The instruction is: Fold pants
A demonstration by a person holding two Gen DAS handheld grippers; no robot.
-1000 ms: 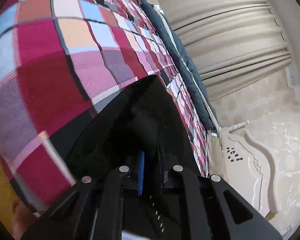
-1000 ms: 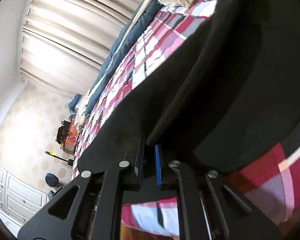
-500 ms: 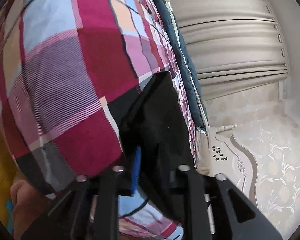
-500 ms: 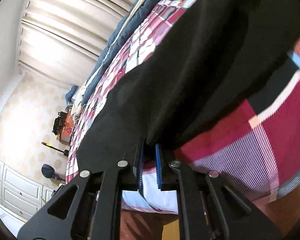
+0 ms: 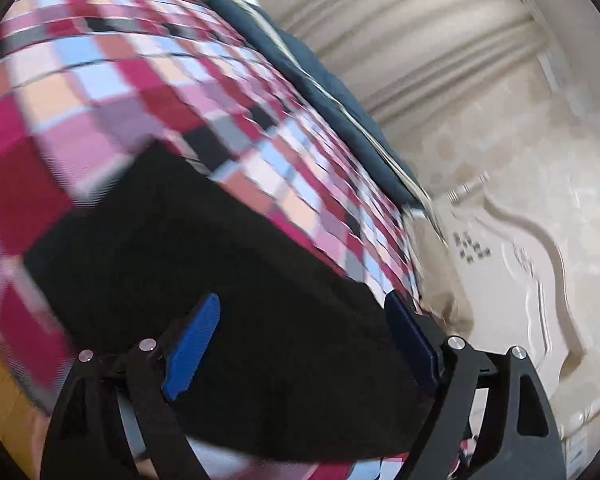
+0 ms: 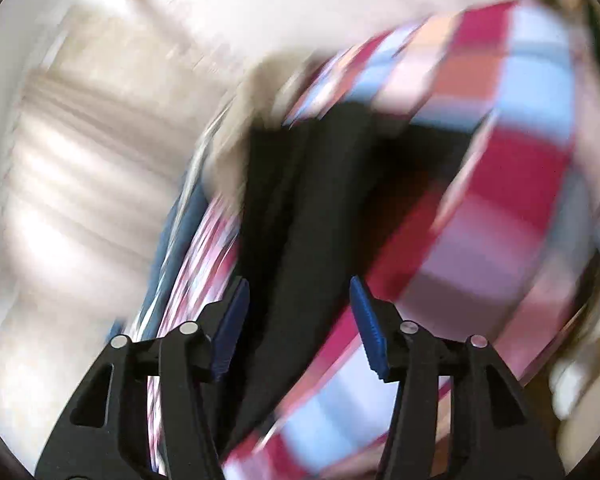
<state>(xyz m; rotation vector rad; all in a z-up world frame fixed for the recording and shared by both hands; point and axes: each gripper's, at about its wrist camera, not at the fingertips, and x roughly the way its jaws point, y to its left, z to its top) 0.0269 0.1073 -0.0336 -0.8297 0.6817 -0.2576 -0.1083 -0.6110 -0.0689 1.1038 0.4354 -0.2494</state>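
The black pants [image 5: 188, 256] lie on the checked bedspread [image 5: 100, 80] near the bed's edge. My left gripper [image 5: 304, 340] is open, its blue pads wide apart just above the pants, holding nothing. In the right wrist view, which is heavily blurred, the pants [image 6: 300, 208] appear as a dark folded strip on the bedspread [image 6: 500, 160]. My right gripper [image 6: 300, 320] is open over them and empty.
A dark blue quilt [image 5: 324, 80] runs along the far side of the bed. Beige curtains [image 5: 420, 40] hang behind it. A cream carved headboard [image 5: 520, 280] stands at the right. A tan pillow [image 6: 260, 92] lies past the pants.
Both grippers were shut on the pants' edge; both have opened and let go. Both cameras have swung, the right one fast.
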